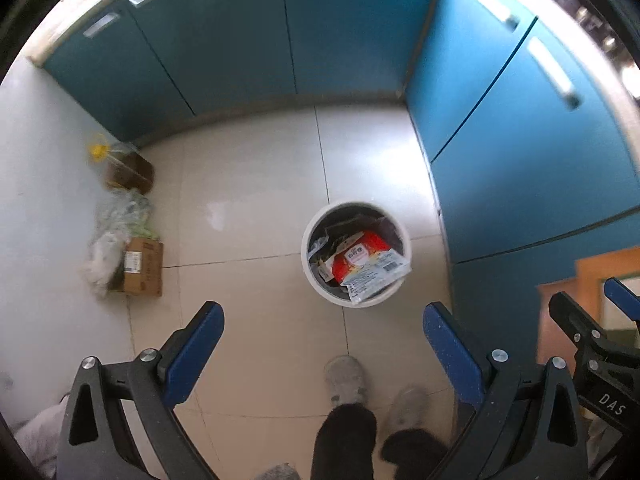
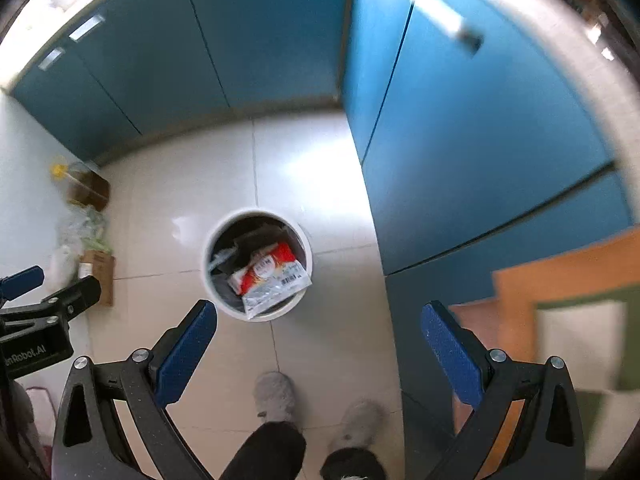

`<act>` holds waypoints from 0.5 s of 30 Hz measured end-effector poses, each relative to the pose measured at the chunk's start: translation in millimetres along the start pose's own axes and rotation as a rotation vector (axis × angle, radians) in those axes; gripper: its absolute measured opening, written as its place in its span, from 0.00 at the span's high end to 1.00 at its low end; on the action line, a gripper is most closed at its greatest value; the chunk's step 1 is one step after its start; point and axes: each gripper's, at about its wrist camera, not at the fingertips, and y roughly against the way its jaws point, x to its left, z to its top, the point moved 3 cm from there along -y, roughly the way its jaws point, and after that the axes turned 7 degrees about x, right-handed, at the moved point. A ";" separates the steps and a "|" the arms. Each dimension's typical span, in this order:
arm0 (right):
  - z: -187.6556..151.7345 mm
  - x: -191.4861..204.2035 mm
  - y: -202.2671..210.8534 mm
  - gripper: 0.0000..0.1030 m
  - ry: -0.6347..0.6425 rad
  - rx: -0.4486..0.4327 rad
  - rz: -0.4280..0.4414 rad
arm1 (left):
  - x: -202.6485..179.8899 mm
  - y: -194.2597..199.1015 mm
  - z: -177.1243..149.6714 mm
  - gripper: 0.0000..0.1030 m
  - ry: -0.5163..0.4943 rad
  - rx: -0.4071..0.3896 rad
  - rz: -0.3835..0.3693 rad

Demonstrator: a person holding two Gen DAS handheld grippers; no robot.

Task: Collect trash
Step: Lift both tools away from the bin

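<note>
A white round trash bin stands on the tiled floor, below and ahead of both grippers; it also shows in the right wrist view. It holds a red and white wrapper and a clear printed packet that hangs over its near rim; the same wrapper and packet show in the right wrist view. My left gripper is open and empty, high above the floor. My right gripper is open and empty, beside the left one.
Blue cabinets run along the back and right. By the left wall lie a cardboard box, crumpled plastic bags and a bottle with a yellow cap. The person's slippered feet stand below.
</note>
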 end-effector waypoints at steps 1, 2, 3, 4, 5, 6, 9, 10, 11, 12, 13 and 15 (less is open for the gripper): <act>-4.2 -1.5 18.2 0.00 0.005 -0.015 0.006 | -1.0 16.5 -5.6 0.01 0.005 -0.016 -0.002; -9.2 -4.3 42.7 0.00 0.010 -0.034 0.014 | -2.4 37.0 -13.5 0.01 0.014 -0.034 0.002; -14.8 -8.3 67.6 0.00 0.010 -0.054 0.022 | -3.8 56.9 -21.9 0.01 0.024 -0.053 0.002; -18.7 -10.9 83.3 0.00 0.009 -0.065 0.031 | -5.7 72.2 -28.9 0.01 0.033 -0.067 -0.003; -24.4 -15.6 106.3 0.00 0.007 -0.080 0.050 | -7.5 93.1 -39.4 0.01 0.047 -0.088 -0.002; -29.1 -19.4 123.7 0.00 0.005 -0.095 0.067 | -9.3 106.3 -46.5 0.01 0.055 -0.102 -0.003; -50.3 -34.5 184.3 0.00 0.020 -0.140 0.111 | -17.4 148.8 -73.1 0.01 0.078 -0.144 -0.019; -57.5 -38.0 199.2 0.00 0.030 -0.154 0.121 | -19.8 159.6 -80.0 0.01 0.083 -0.155 -0.022; -64.0 -41.5 213.0 0.00 0.042 -0.164 0.131 | -22.3 171.6 -88.3 0.01 0.088 -0.168 -0.028; -72.4 -46.3 229.6 0.00 0.057 -0.174 0.144 | -25.2 184.4 -97.3 0.01 0.096 -0.178 -0.034; -77.9 -49.2 241.8 0.00 0.063 -0.179 0.153 | -27.6 196.2 -105.8 0.01 0.103 -0.187 -0.044; -91.3 -56.6 266.8 0.00 0.083 -0.194 0.186 | -32.0 216.5 -120.3 0.01 0.114 -0.198 -0.064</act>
